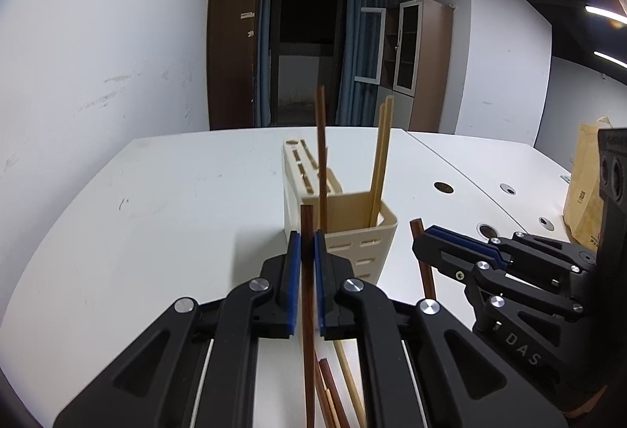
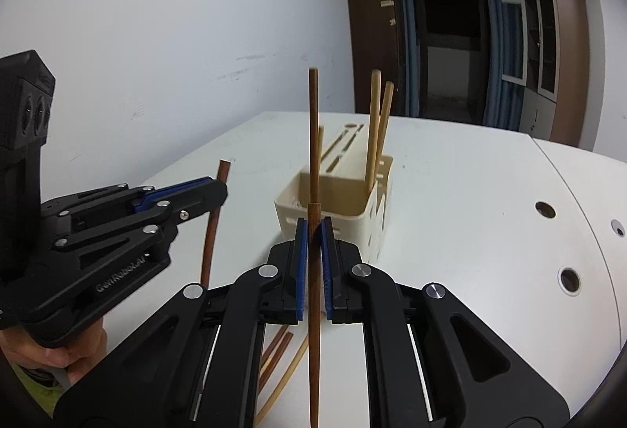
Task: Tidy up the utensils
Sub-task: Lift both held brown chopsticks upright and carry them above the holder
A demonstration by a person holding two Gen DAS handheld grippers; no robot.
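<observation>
A cream utensil holder (image 1: 354,232) (image 2: 337,208) stands on the white table. One dark brown chopstick (image 1: 321,153) (image 2: 313,130) and two light ones (image 1: 382,157) (image 2: 378,126) stand upright in it. My left gripper (image 1: 307,243) is shut on a dark brown chopstick (image 1: 307,310), held upright just in front of the holder; it shows in the right wrist view (image 2: 211,228). My right gripper (image 2: 313,228) is shut on another dark brown chopstick (image 2: 314,330), upright near the holder; it shows in the left wrist view (image 1: 425,263). Several loose chopsticks (image 1: 337,389) (image 2: 282,357) lie on the table below.
The white table (image 1: 176,212) has round cable holes (image 1: 443,187) (image 2: 545,209) on its right part. A brown paper bag (image 1: 584,193) stands at the far right. A white wall runs along the left; cabinets and a dark doorway lie beyond.
</observation>
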